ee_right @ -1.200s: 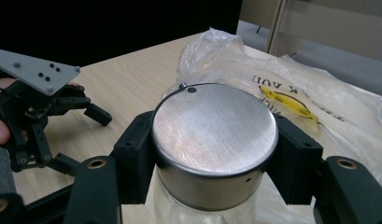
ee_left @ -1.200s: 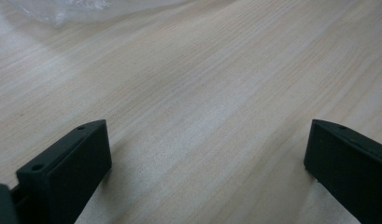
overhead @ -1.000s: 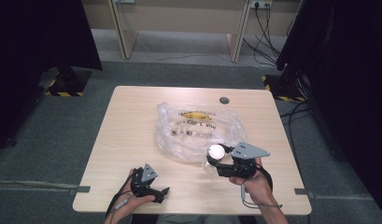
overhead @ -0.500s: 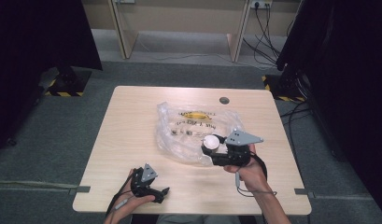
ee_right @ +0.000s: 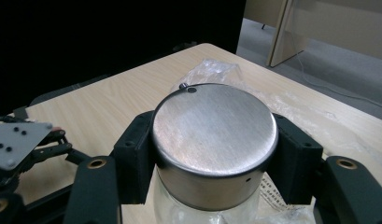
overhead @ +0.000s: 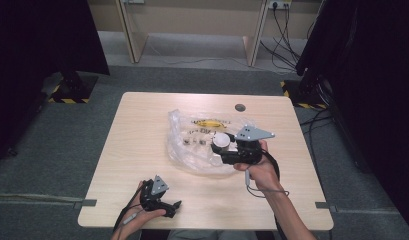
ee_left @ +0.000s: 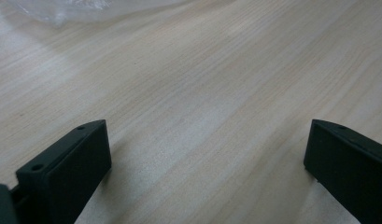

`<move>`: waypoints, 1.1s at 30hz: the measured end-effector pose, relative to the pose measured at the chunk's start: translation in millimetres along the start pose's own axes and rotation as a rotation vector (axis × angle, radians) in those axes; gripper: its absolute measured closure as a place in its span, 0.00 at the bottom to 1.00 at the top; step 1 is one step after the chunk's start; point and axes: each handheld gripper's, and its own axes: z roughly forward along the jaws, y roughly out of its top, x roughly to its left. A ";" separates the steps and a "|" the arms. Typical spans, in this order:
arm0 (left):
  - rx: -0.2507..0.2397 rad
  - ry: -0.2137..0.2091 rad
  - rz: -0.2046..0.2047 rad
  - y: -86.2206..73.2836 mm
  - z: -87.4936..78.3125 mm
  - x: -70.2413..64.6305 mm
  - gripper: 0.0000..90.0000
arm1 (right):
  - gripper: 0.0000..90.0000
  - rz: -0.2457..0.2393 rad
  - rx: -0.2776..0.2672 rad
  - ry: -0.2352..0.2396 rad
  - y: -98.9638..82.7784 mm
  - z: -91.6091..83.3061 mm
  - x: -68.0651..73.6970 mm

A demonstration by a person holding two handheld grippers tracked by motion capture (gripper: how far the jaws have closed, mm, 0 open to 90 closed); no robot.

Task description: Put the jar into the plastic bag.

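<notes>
My right gripper (ee_right: 214, 154) clamps a glass jar (ee_right: 212, 149) by its round brushed-steel lid, crinkly clear plastic bag (overhead: 202, 137) beneath. My left gripper (overhead: 164, 207) rests released on smooth pale wood table (ee_left: 202, 93), bare between its jaws.

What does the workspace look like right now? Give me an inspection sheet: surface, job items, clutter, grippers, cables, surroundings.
Surface: light wooden table, with a small dark round spot near the far edge.
Job's things: glass jar with brushed metal lid, held above a crumpled clear plastic bag with yellow print.
Clutter: nothing seen.
Grippers: right gripper shut on the jar at the lid, one jaw on each side; left gripper open, resting low over bare table near the front edge.
Cables: one trails from each gripper toward the person; more run along the floor to a wall socket.
Surroundings: grey carpet, black curtains on both sides, hazard-striped stand bases.
</notes>
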 end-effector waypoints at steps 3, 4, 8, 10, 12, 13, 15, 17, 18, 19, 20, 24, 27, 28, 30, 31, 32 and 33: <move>-0.001 0.000 0.000 0.0 0.1 0.0 0.00 | 0.45 0.007 0.003 -0.010 4.3 5.4 -4.4; -0.002 0.000 -0.001 -0.1 0.1 -0.1 0.00 | 0.45 0.009 0.004 -0.014 5.5 7.4 -5.8; -0.002 0.000 -0.001 0.0 0.1 -0.1 0.00 | 0.45 0.016 0.007 -0.029 10.4 16.0 -12.5; -0.002 0.000 -0.001 -0.1 0.1 -0.1 0.00 | 0.45 0.017 0.010 -0.046 13.9 22.1 -16.6; -0.002 0.000 -0.001 -0.1 0.1 -0.1 0.00 | 0.45 0.027 0.007 -0.047 16.4 26.5 -19.9; -0.002 0.000 -0.001 -0.1 0.1 -0.1 0.00 | 0.45 0.029 0.006 -0.048 17.0 27.8 -20.8; -0.002 0.000 -0.001 -0.1 0.1 -0.1 0.00 | 0.45 0.030 0.009 -0.059 19.4 32.9 -23.8; -0.002 0.000 -0.001 -0.1 0.1 -0.1 0.00 | 0.45 0.037 0.014 -0.067 21.0 37.4 -26.7; -0.002 0.000 -0.001 -0.1 0.1 -0.1 0.00 | 0.45 0.037 0.016 -0.069 21.5 39.4 -28.2; -0.002 0.000 -0.001 -0.1 0.1 -0.1 0.00 | 0.45 0.039 0.017 -0.073 21.8 41.2 -29.5; -0.002 0.000 -0.001 -0.1 0.1 -0.1 0.00 | 0.45 0.040 0.018 -0.077 22.0 43.0 -30.8; -0.002 0.000 -0.001 -0.1 0.1 -0.1 0.00 | 0.45 0.047 0.027 -0.090 21.7 50.4 -35.3; -0.002 0.001 0.001 0.0 0.1 0.0 0.00 | 0.45 0.049 0.033 -0.099 21.4 56.4 -38.4; -0.002 0.001 0.001 0.0 0.1 0.0 0.00 | 0.45 0.051 0.033 -0.102 21.2 58.6 -39.5; -0.002 0.001 0.001 0.0 0.1 0.0 0.00 | 0.45 0.054 0.037 -0.112 20.6 63.4 -41.9; -0.002 0.001 0.001 0.0 0.1 0.0 0.00 | 0.45 0.056 0.041 -0.117 20.0 66.0 -43.3; -0.002 0.001 0.001 0.0 0.1 0.0 0.00 | 0.45 0.059 0.047 -0.121 19.3 68.5 -44.6; -0.002 0.001 0.001 0.0 0.1 0.0 0.00 | 0.45 0.062 0.051 -0.125 18.5 71.0 -46.0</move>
